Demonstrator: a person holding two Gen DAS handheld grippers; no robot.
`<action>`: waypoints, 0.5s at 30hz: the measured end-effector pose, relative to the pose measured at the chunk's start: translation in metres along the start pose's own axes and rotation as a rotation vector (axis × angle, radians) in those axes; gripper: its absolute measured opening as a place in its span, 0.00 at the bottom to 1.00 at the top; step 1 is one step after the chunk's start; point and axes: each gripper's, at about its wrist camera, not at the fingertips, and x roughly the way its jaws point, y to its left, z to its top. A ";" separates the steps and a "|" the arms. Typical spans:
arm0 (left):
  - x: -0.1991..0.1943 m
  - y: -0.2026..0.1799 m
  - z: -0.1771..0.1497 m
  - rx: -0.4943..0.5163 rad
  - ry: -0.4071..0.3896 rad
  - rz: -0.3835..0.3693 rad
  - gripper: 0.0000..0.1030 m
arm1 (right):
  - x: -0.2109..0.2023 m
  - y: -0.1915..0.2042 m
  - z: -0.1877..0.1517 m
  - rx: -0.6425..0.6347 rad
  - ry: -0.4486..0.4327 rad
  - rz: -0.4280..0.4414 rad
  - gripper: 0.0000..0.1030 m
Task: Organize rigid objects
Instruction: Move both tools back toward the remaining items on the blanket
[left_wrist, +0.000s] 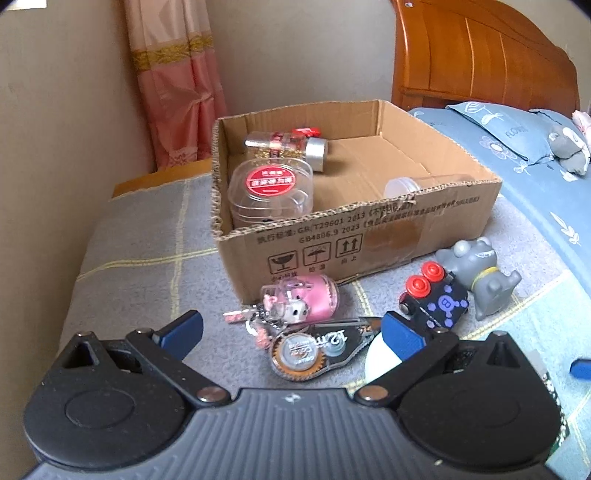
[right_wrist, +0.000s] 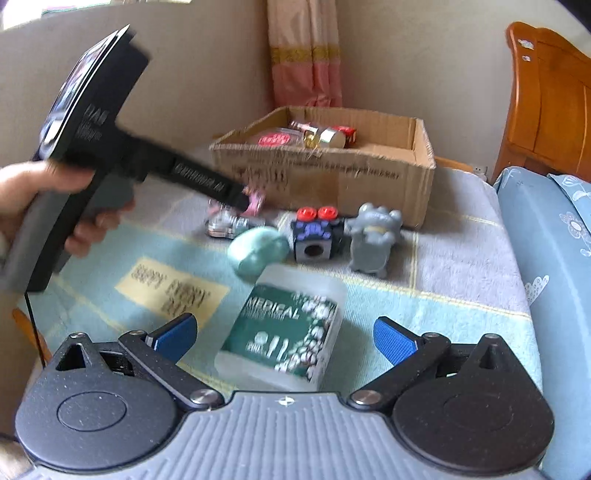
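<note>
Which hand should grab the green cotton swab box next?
Probably right: the right gripper is open with the cotton swab box lying between its fingers. The left gripper faces the correction tape.

The brown cardboard box (left_wrist: 354, 236), printed with black text and symbols, holds a clear jar with a red round label (left_wrist: 271, 182) at its left. Near it lie a pink-and-clear keychain (left_wrist: 299, 299), a black cube with purple markings and two red buttons (left_wrist: 436, 299), a grey figurine (left_wrist: 476, 277) at the right, a pale green egg-shaped case (right_wrist: 258, 251) and a dark green box with white lettering (right_wrist: 284, 332). The blanket (left_wrist: 147, 258) is grey with yellow-and-white grid lines, the bedsheet (left_wrist: 535, 177) at the far right blue with white flowers, and the curtain (left_wrist: 177, 74) pink with a gold band.
</note>
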 end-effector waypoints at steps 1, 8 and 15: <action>0.004 -0.001 0.001 0.002 0.004 -0.004 0.99 | 0.003 0.001 -0.001 -0.007 0.009 0.002 1.00; 0.020 0.003 0.001 -0.036 0.011 -0.030 0.99 | 0.018 -0.003 -0.008 -0.039 0.046 -0.055 1.00; 0.031 0.007 0.001 -0.062 0.028 -0.041 0.99 | 0.013 -0.037 -0.020 0.015 0.078 -0.129 1.00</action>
